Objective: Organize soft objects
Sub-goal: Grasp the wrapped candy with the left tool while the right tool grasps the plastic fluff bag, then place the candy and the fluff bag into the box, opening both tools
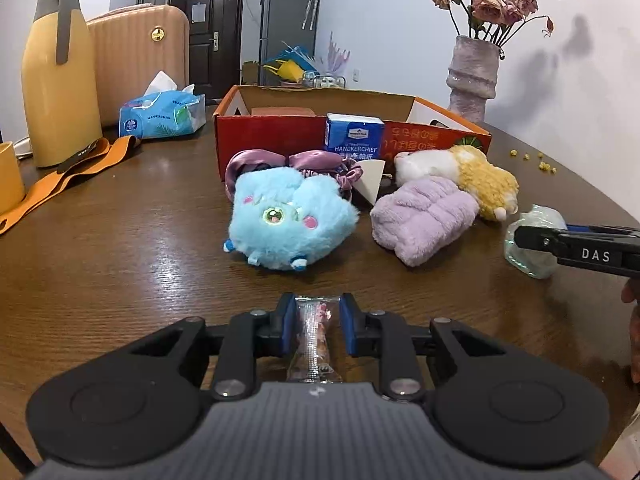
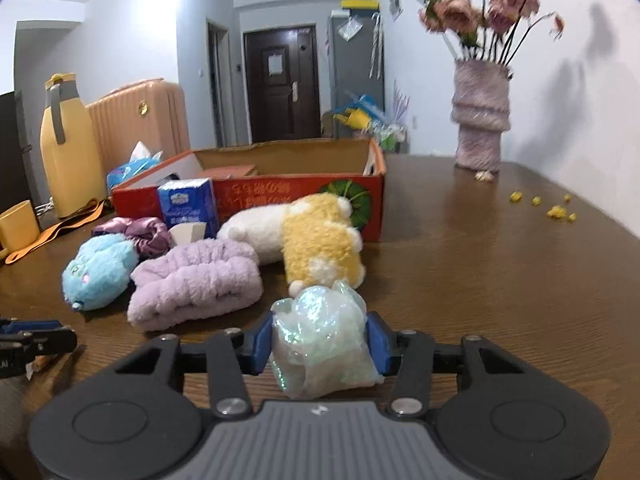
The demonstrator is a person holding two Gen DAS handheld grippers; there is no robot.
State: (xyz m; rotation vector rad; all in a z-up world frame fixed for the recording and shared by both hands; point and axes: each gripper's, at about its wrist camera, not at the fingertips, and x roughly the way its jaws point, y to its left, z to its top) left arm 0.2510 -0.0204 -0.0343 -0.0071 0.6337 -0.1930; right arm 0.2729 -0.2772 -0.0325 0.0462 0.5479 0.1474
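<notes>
My left gripper (image 1: 318,316) is shut on a clear snack packet (image 1: 314,344), low over the brown table. Ahead lie a blue plush (image 1: 290,220), a lilac towel (image 1: 424,216), a yellow-white plush (image 1: 472,176), a purple satin scrunchie (image 1: 280,164) and a blue handkerchief pack (image 1: 352,136), all in front of the open red box (image 1: 280,132). My right gripper (image 2: 320,340) is shut on an iridescent soft bundle (image 2: 324,340), just before the yellow-white plush (image 2: 316,240) and the lilac towel (image 2: 196,280). The right gripper also shows in the left wrist view (image 1: 560,244).
A yellow jug (image 1: 56,76), an orange strap (image 1: 68,176) and a tissue pack (image 1: 160,114) stand at the left. A vase of dried flowers (image 2: 480,120) stands at the back right, with yellow crumbs (image 2: 556,210) near the table's edge. A beige suitcase (image 1: 136,56) stands behind.
</notes>
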